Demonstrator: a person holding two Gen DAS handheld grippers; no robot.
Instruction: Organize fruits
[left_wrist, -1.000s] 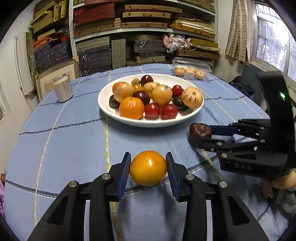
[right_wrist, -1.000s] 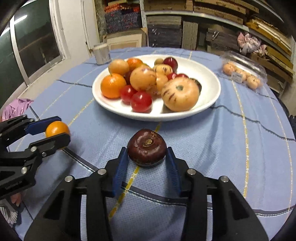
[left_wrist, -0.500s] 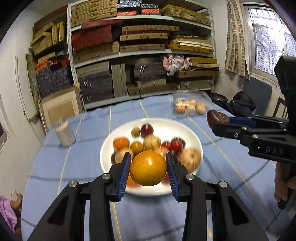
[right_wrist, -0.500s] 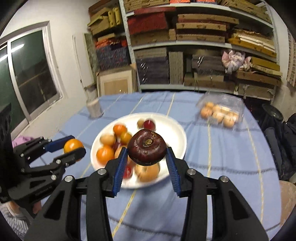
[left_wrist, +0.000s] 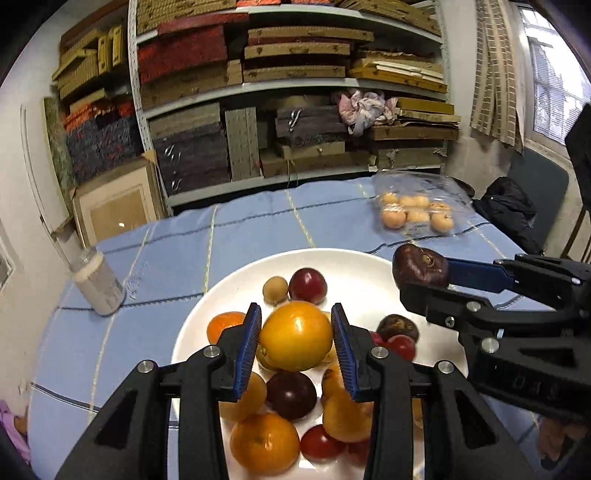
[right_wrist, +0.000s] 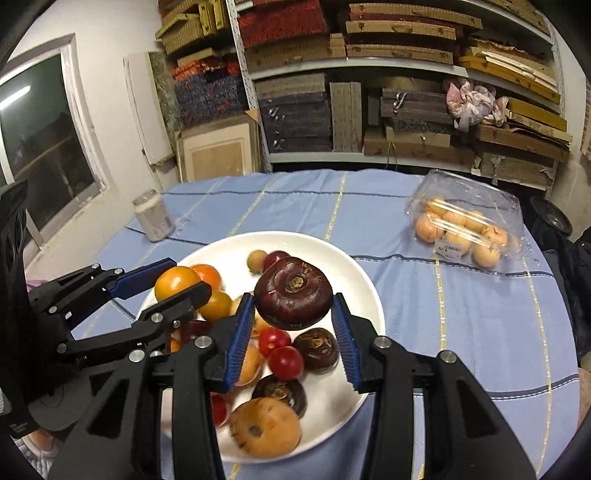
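Observation:
My left gripper (left_wrist: 295, 341) is shut on an orange fruit (left_wrist: 295, 335) and holds it above the white plate (left_wrist: 354, 266), which is heaped with several orange, red and dark fruits. My right gripper (right_wrist: 294, 314) is shut on a dark purple fruit (right_wrist: 293, 292) and holds it above the same plate (right_wrist: 365, 288). In the left wrist view the right gripper (left_wrist: 421, 271) comes in from the right with its purple fruit (left_wrist: 419, 265). In the right wrist view the left gripper (right_wrist: 177, 282) comes in from the left with its orange fruit (right_wrist: 176, 282).
The plate sits on a round table with a blue cloth (right_wrist: 461, 302). A clear plastic box of small orange fruits (right_wrist: 465, 229) lies at the back right. A small white jar (right_wrist: 152, 219) stands at the back left. Shelves of stacked boxes (left_wrist: 295, 92) stand behind.
Both grippers have lifted their fruits off the cloth and moved forward over the plate. Both have stayed shut on their fruit.

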